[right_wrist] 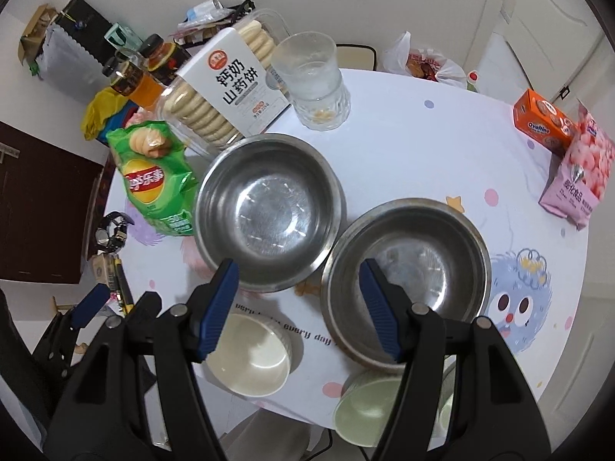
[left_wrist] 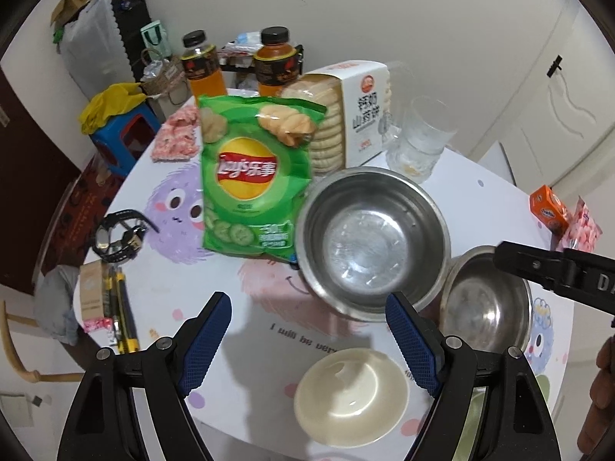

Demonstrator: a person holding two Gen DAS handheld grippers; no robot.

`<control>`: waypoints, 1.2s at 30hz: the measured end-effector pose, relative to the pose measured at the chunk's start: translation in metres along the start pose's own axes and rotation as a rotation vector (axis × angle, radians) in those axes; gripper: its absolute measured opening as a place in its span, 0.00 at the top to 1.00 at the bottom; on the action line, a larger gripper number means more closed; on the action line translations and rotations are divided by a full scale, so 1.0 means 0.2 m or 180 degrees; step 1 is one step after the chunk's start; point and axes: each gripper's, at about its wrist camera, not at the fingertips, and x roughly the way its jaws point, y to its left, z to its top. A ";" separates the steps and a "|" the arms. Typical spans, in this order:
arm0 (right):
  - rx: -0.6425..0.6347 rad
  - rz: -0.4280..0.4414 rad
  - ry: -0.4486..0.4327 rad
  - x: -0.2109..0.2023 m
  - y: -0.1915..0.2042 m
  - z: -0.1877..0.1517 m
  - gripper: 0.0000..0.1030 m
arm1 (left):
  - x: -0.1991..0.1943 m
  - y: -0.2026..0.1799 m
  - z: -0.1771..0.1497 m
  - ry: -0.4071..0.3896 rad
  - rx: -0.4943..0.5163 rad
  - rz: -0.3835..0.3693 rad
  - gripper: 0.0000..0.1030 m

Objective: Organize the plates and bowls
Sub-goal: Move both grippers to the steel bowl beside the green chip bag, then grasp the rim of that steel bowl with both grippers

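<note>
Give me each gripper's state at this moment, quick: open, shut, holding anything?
Left gripper: open, holding nothing, above the table near the white bowl.
Right gripper: open, holding nothing, above the two steel bowls.

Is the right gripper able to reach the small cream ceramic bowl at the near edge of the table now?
Probably yes. The right gripper is open and empty, above the small cream ceramic bowl; nothing lies between them. The steel bowl sits close beside.
</note>
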 end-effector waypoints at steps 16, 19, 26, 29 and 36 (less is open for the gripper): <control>-0.0038 -0.0089 0.0514 0.44 -0.14 0.26 0.36 | 0.43 -0.14 0.13 0.0439 0.0053 0.0052 0.21; -0.0063 -0.0073 0.0621 0.52 -0.15 0.30 0.36 | 0.51 -0.14 0.13 0.0519 0.0005 0.0106 0.21; -0.0107 -0.0139 0.0775 0.68 -0.17 0.35 0.36 | 0.66 -0.13 0.12 0.0655 -0.0090 0.0113 0.21; -0.0101 -0.0148 0.0798 0.73 -0.18 0.36 0.36 | 0.70 -0.14 0.13 0.0654 -0.0104 0.0126 0.31; -0.0144 -0.0176 0.0885 0.79 -0.17 0.38 0.81 | 0.78 -0.10 0.11 0.0783 -0.0125 0.0307 0.69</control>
